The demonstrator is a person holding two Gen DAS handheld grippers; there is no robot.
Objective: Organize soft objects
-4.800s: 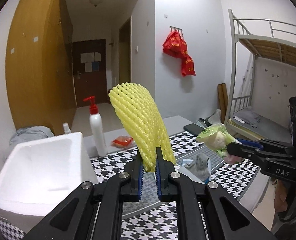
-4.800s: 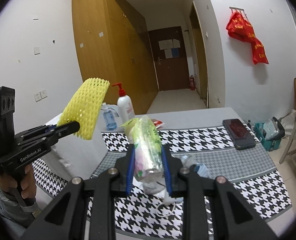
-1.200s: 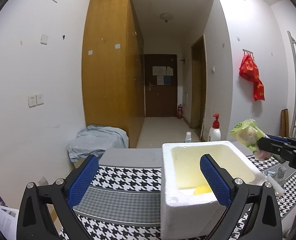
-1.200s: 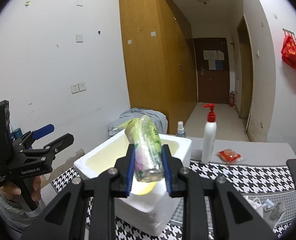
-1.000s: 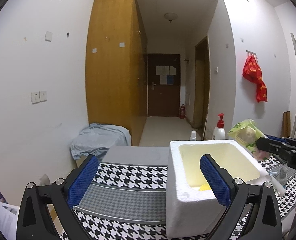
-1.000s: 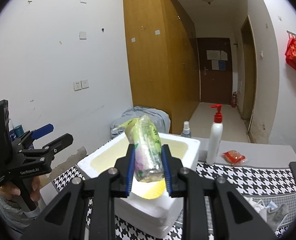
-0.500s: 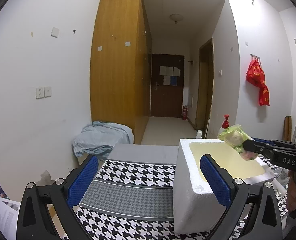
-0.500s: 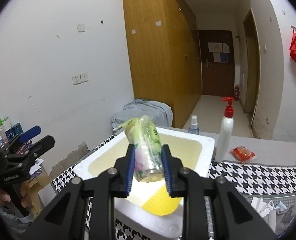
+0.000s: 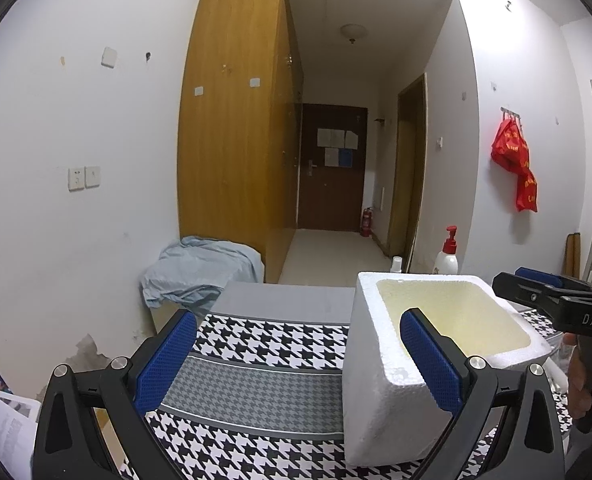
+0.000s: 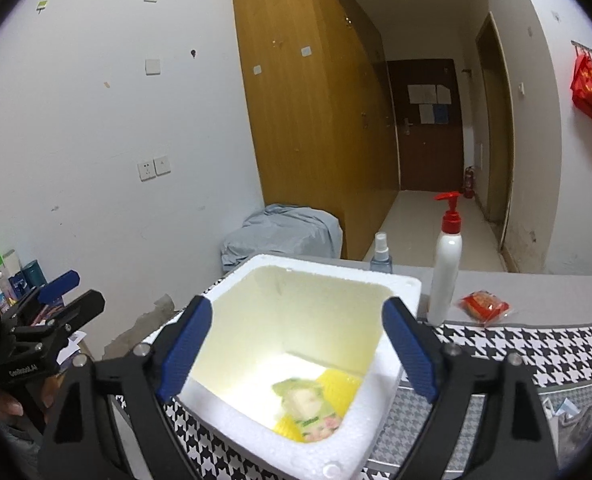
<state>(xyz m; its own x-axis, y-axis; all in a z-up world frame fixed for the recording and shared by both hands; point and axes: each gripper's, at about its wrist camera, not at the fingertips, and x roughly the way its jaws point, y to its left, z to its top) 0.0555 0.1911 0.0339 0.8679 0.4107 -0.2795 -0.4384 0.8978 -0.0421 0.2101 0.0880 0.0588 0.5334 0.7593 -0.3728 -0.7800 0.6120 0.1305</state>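
A white foam box [image 10: 392, 296] stands on the houndstooth tablecloth [image 10: 536, 344]. Inside it, blurred, a green plastic packet [image 10: 306, 404] lies on the yellow foam net [image 10: 338, 390]. My right gripper [image 10: 296, 348] hangs above the box mouth, its jaws opening wide, with nothing between the blue pads. In the left wrist view the same foam box [image 9: 380, 380] sits at the right, and my left gripper [image 9: 300, 360] is open and empty, to the left of the box. The right gripper [image 9: 536, 288] reaches over the box rim from the right.
A white pump bottle [image 10: 446, 260] and a small spray bottle [image 10: 380, 254] stand behind the box. A red packet [image 10: 484, 306] lies on the grey table. Crumpled grey items [image 10: 580, 412] lie at the right. A hand [image 10: 3, 404] holds the left gripper.
The right gripper's jaws have spread wide and the green packet has dropped from them into the foam box. The left gripper stayed open and barely moved.
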